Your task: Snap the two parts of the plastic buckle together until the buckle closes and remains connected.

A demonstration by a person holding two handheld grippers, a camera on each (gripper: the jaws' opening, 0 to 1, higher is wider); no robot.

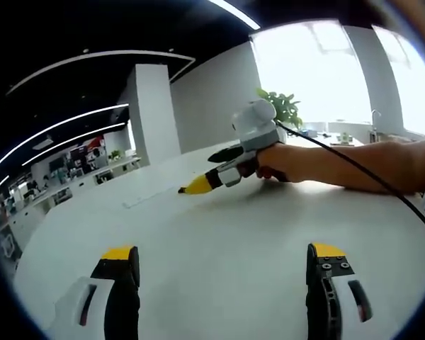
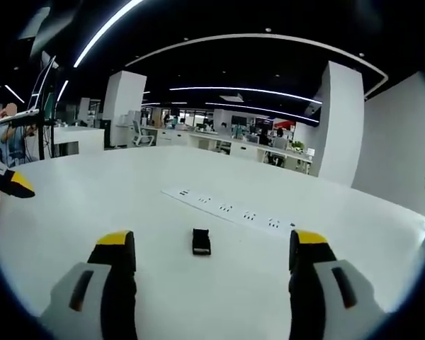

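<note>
We read no writing on the black buckle (image 2: 201,241); it lies on the white table (image 2: 163,297) between our right gripper's (image 2: 211,249) spread jaws, long axis pointing away. Our left gripper (image 1: 221,256) is spread too.

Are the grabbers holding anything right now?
No. Both hand-held grippers are open and empty: the left over bare table, the right with the black buckle lying loose ahead on the table.
</note>
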